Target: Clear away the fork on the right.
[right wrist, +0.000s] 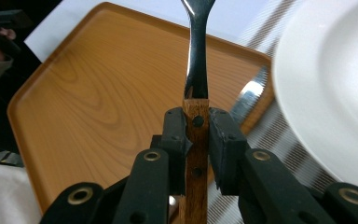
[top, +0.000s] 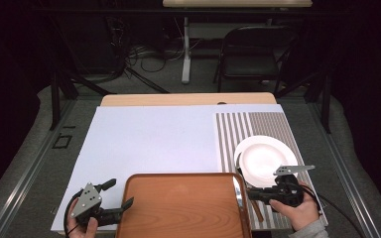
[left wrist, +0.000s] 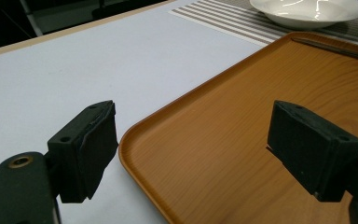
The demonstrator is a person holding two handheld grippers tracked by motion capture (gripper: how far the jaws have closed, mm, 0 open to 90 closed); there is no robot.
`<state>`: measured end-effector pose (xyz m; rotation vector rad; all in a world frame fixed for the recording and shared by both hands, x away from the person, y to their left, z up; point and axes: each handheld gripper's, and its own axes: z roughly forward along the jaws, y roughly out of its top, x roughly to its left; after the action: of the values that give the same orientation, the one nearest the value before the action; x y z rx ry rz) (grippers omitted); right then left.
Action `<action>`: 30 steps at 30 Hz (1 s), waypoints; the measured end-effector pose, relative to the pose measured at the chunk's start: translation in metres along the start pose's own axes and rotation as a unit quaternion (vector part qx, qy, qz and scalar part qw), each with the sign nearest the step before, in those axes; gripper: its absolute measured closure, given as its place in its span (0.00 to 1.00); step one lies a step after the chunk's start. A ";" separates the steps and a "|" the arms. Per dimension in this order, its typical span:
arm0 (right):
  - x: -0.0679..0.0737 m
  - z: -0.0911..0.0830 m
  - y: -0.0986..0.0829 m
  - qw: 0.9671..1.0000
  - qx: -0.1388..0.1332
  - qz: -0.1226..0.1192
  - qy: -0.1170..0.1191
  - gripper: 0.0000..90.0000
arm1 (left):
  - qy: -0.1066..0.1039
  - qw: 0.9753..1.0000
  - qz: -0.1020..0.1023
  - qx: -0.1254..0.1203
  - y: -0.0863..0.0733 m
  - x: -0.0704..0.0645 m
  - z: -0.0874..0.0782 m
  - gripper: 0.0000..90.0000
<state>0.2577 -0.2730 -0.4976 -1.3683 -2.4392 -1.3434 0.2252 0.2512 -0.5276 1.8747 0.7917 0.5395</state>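
My right gripper [right wrist: 198, 135] pinches the wooden handle of a fork [right wrist: 196, 70], jaws pressed against both sides of it, the steel neck rising upward over the right end of the wooden tray [right wrist: 98, 88]. A knife [right wrist: 249, 95] lies with its blade on the tray's right rim, just beside the white plate [right wrist: 331, 88] on the striped placemat [top: 238, 126]. In the high view my right hand [top: 295, 206] holds that gripper at the tray's right edge, near the plate. My left gripper [left wrist: 191, 154] stands spread, empty, one jaw over the white counter [left wrist: 65, 79] and the other over the tray's near left corner, not touching its rim as far as I can tell.
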 end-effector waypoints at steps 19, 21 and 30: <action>0.033 0.031 0.006 0.999 0.025 -0.032 0.019 0.86 | -0.001 1.000 -0.001 -0.001 0.000 0.000 -0.001 0.18; 0.035 0.032 0.005 0.999 0.025 -0.033 0.014 0.86 | -0.001 1.000 0.001 0.000 0.000 0.000 -0.001 0.18; 0.045 0.040 0.001 0.998 0.054 -0.043 -0.004 0.86 | -0.002 1.000 0.001 -0.001 0.000 0.000 -0.001 0.18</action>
<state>0.2452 -0.2139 -0.5031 -1.2624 -2.5612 -1.2043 0.2248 0.2517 -0.5270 1.8748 0.7863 0.5376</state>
